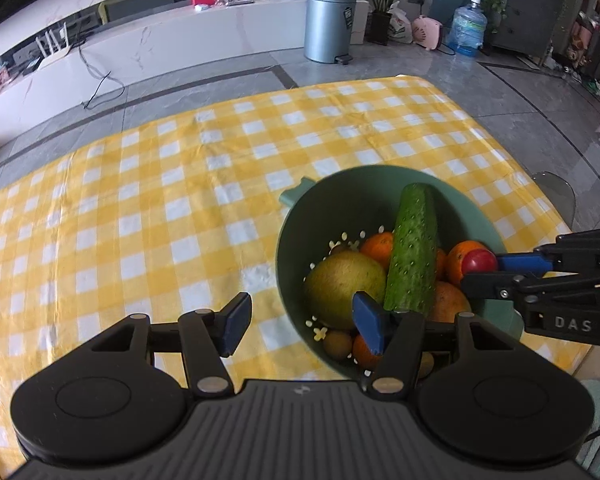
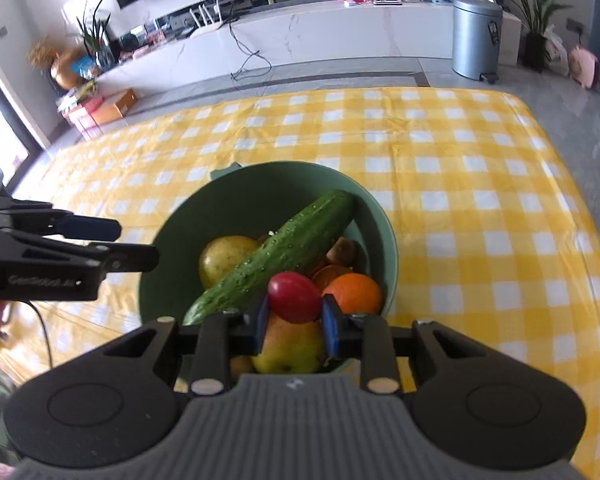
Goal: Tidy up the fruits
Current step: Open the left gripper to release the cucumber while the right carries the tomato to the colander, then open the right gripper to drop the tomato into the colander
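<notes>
A green colander bowl (image 2: 384, 232) sits on the tabletop (image 1: 140, 208) with its yellow checked cloth. Inside it a cucumber (image 2: 276, 252) leans across a yellow pear (image 2: 224, 258), oranges (image 2: 354, 292) and small brown kiwis (image 1: 337, 344). The right hand-held gripper (image 2: 294, 320) hangs over the bowl, clamped on a small red tomato (image 2: 294, 297) above a second pear (image 2: 290, 346). The left hand-held gripper (image 1: 300, 320) stands open and empty at the bowl's near rim, one blue pad in front of the cucumber's end. Beyond the tabletop, a grey pedal bin (image 1: 330, 24) stands on the floor.
</notes>
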